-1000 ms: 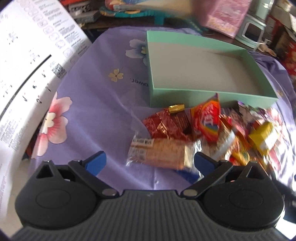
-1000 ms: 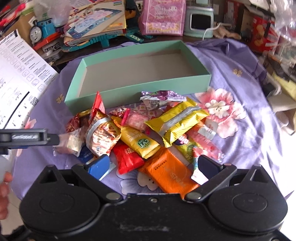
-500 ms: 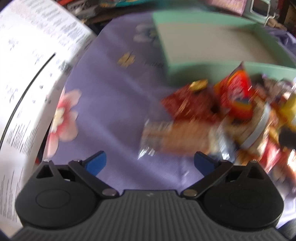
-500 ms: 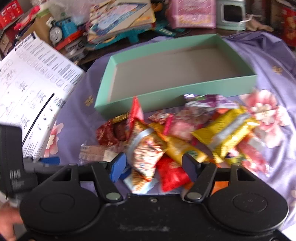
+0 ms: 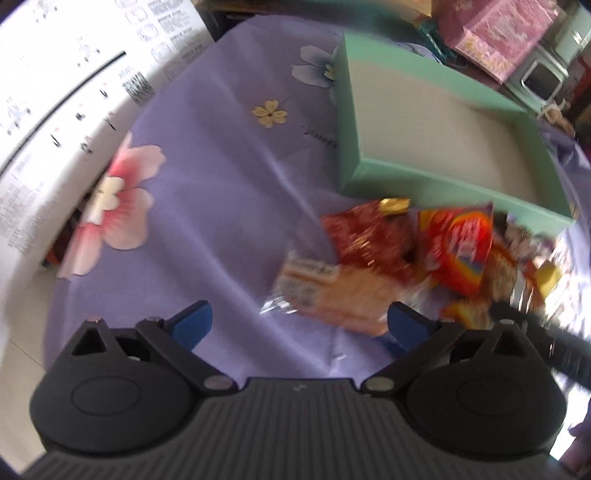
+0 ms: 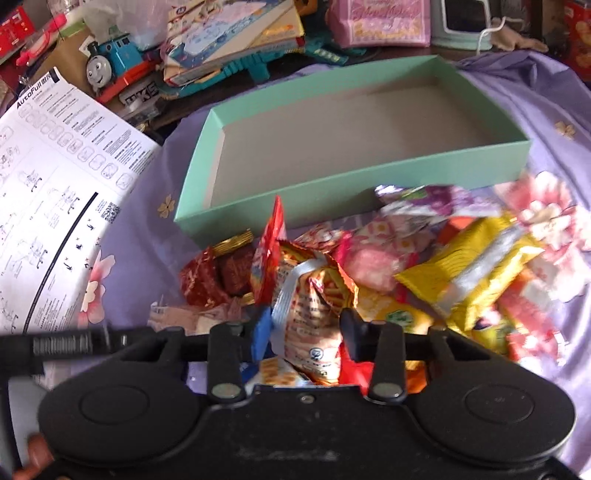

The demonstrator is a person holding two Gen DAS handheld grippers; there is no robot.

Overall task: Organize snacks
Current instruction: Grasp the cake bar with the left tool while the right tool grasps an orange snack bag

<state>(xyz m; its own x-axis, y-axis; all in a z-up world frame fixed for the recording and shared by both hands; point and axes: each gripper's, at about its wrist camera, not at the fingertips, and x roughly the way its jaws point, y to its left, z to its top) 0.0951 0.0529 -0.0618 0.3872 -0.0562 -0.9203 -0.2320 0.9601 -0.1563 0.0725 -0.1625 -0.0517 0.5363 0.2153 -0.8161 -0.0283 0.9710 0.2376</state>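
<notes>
An empty mint-green box lies on the purple flowered cloth. A heap of snack packets is piled in front of it. My right gripper points down into the heap, its jaws closing on an orange-and-silver snack bag that fills the gap between the pads. My left gripper is open over the cloth at the heap's left edge. A clear-wrapped biscuit pack lies just ahead of its right fingertip, untouched. Red packets lie behind it.
A large white printed sheet covers the left side. Toys, books and a pink bag crowd the far edge behind the box. The left gripper shows as a black bar in the right wrist view, with a hand's fingertips at the lower left.
The right gripper's jaws have narrowed from wide open onto the orange-and-silver bag as it came down over the heap. The left gripper shifted sideways, so the biscuit pack now sits toward its right finger.
</notes>
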